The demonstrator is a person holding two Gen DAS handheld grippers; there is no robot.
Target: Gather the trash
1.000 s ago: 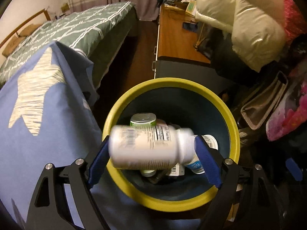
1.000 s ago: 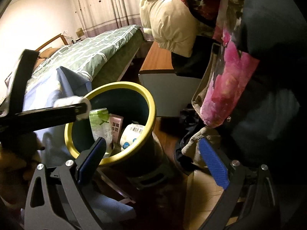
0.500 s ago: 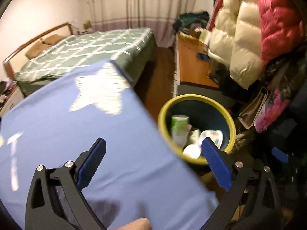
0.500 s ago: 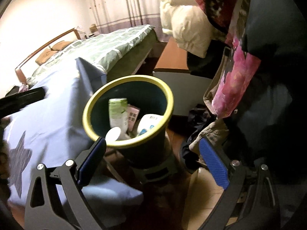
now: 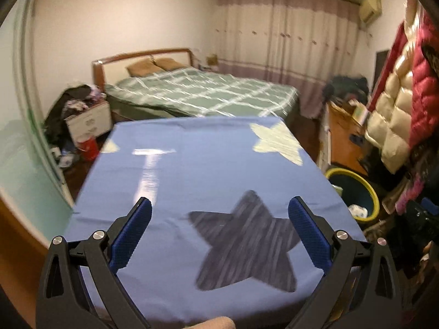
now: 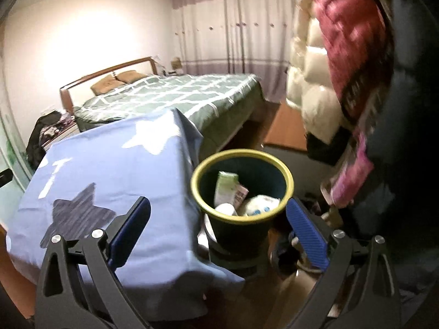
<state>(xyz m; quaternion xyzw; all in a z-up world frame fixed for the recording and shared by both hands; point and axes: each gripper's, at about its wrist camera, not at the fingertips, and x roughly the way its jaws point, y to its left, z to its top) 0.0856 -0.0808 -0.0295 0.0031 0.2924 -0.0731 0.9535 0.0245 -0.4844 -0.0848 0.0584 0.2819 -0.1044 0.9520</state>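
Bedroom scene, pretty cluttered: a bed with a green checked cover [image 5: 197, 93] sits against the far wall, long curtains [image 5: 288, 33] behind it, and puffy white and red jackets [image 6: 329, 63] hang on the right. Closer in is a table under a blue cloth with stars [image 5: 197, 170]: a dark star near the front edge, a pale one at the far right corner.

The left gripper [image 5: 219, 230] hangs over the front edge of that cloth, right above the dark star, fingers spread wide with nothing between them. Its jaws have just been opening, and they're empty.

The right gripper [image 6: 218, 231] is also spread wide and holding nothing. It's over the table's right front corner, looking down toward the trash bin [image 6: 285, 170], which stands on the floor just beside the table's right edge. It's dark with a yellow rim, and inside you can see a green and white carton [image 6: 226, 186], a white bottle [image 6: 225, 209] and a white crumpled pack with blue print [image 6: 260, 204]. In the left view only a slice of the bin shows past the table's right edge.
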